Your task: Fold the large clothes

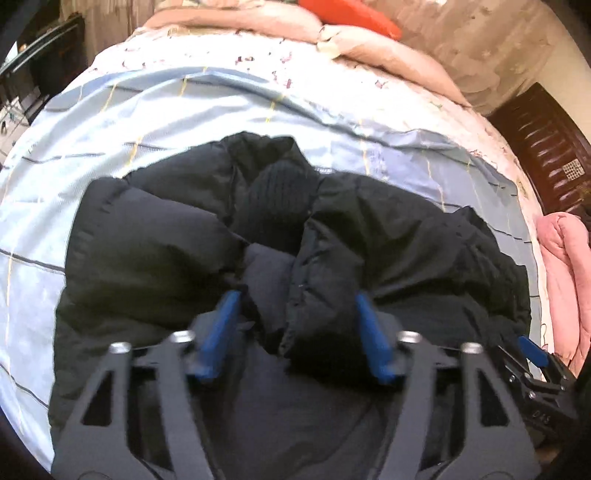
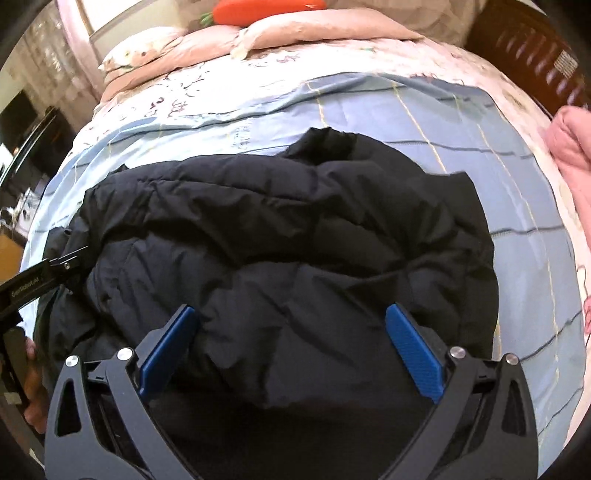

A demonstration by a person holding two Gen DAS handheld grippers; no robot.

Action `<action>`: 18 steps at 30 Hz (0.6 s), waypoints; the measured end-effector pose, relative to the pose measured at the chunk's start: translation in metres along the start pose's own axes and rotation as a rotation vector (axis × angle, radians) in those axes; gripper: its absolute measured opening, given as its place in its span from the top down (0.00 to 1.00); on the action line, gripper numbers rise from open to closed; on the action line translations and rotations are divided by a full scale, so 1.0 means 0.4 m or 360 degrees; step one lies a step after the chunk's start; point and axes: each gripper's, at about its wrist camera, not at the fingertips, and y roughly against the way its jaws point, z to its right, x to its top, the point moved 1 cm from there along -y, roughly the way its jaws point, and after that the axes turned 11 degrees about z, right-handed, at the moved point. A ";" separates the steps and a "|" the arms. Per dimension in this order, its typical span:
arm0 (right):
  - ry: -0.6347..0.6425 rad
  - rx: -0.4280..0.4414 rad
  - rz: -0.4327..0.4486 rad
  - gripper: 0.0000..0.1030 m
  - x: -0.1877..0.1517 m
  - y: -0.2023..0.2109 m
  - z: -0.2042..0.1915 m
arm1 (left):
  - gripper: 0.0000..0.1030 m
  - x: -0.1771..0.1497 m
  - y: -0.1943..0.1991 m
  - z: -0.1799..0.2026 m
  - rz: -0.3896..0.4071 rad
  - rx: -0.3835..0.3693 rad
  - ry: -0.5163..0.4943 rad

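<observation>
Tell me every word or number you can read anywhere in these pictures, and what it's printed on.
"GenRobot.AI": white print on the black body of the left gripper, seen in the right camera's view.
"D15", or close to it: faint marking on the body of the right gripper, seen in the left camera's view; too blurred to be sure.
Purple marks on the pale bedsheet: a pattern, not readable as text.

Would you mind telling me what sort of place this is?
Most likely a home bedroom: the black jacket lies on a bed with a blue sheet, pillows and a carrot-shaped cushion at its far end, and pink bedding bunched alongside.
</observation>
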 end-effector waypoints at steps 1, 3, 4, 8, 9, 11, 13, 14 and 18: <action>0.0005 -0.0008 0.0000 0.01 -0.001 0.002 -0.002 | 0.68 0.003 0.007 0.002 0.0001 -0.0027 -0.0003; 0.0029 -0.0020 -0.0007 0.01 -0.004 0.005 -0.006 | 0.61 0.008 0.008 0.001 -0.0017 -0.0030 0.0002; 0.0034 -0.0023 -0.0009 0.01 -0.005 0.006 -0.007 | 0.59 0.010 0.005 -0.004 -0.0029 -0.0039 0.0027; 0.0016 -0.0022 -0.0021 0.01 -0.015 0.012 -0.006 | 0.55 0.017 -0.027 -0.002 -0.0091 -0.0056 0.0033; 0.0007 -0.0020 -0.0023 0.01 -0.018 0.013 -0.006 | 0.67 0.018 -0.020 0.000 -0.0055 -0.0062 0.0018; -0.0003 -0.0008 -0.0028 0.01 -0.024 0.014 -0.008 | 0.92 0.028 0.003 0.016 0.0039 -0.0080 -0.0064; -0.0010 -0.0004 -0.0035 0.01 -0.030 0.013 -0.007 | 0.97 0.026 0.017 0.046 0.0070 -0.0074 -0.0177; -0.0013 -0.0007 -0.0038 0.01 -0.032 0.013 -0.007 | 0.98 0.024 0.018 0.051 0.0076 -0.0064 -0.0205; -0.0027 -0.0003 -0.0036 0.01 -0.029 0.026 -0.009 | 0.98 0.026 0.053 0.035 0.0078 -0.0103 -0.0144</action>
